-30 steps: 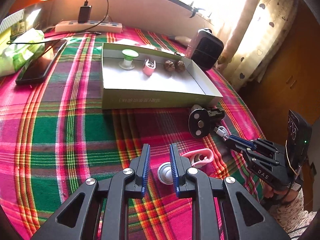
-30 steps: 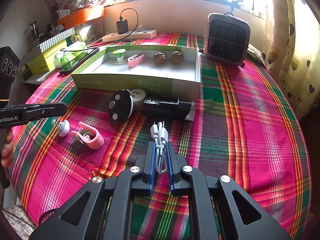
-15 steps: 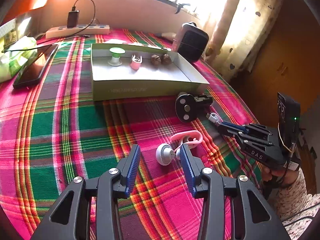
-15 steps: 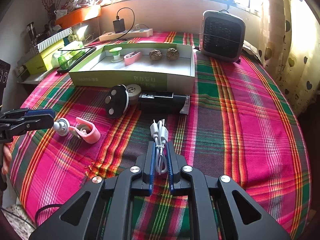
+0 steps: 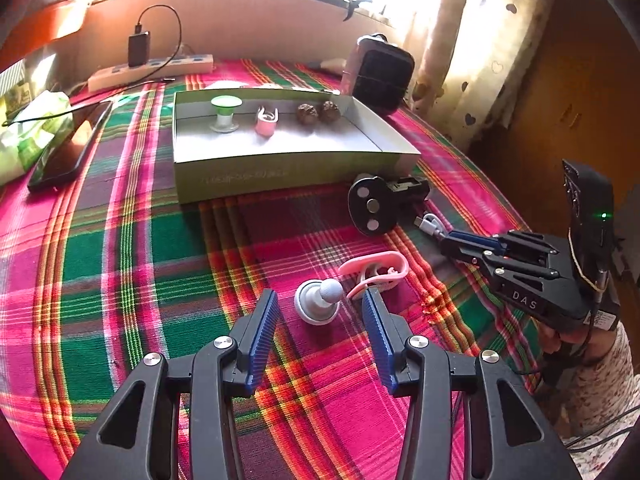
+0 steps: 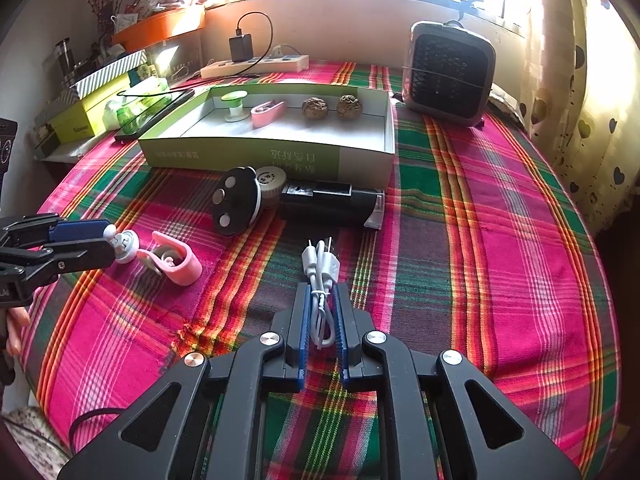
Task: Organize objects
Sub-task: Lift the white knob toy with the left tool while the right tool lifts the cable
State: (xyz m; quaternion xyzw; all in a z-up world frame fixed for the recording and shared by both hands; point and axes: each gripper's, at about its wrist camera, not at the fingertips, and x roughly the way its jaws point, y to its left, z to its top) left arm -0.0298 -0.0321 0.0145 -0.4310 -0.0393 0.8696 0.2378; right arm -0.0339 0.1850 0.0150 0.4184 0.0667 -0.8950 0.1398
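My left gripper point(image 5: 320, 312) is open, its fingers either side of a small white knob-shaped holder point(image 5: 318, 302) on the plaid cloth. A pink clip point(image 5: 376, 270) lies just beyond, touching the right finger. My right gripper point(image 6: 320, 320) is shut on a coiled white cable point(image 6: 320, 276), also seen in the left wrist view point(image 5: 430, 224). The open green box point(image 5: 280, 168) holds a green-topped holder point(image 5: 225, 114), a pink clip point(image 5: 266, 120) and two walnuts point(image 5: 318, 111).
A black round magnetic mount point(image 6: 234, 206), a white tape roll point(image 6: 272, 184) and a black device point(image 6: 332, 200) lie before the box. A heater point(image 6: 448, 72) stands back right. A phone point(image 5: 68, 148), tissue pack point(image 5: 28, 136) and power strip point(image 5: 152, 70) are at left.
My left gripper has opened wide and pulled back a little, with the white holder between its fingers. The right gripper stays shut on the cable.
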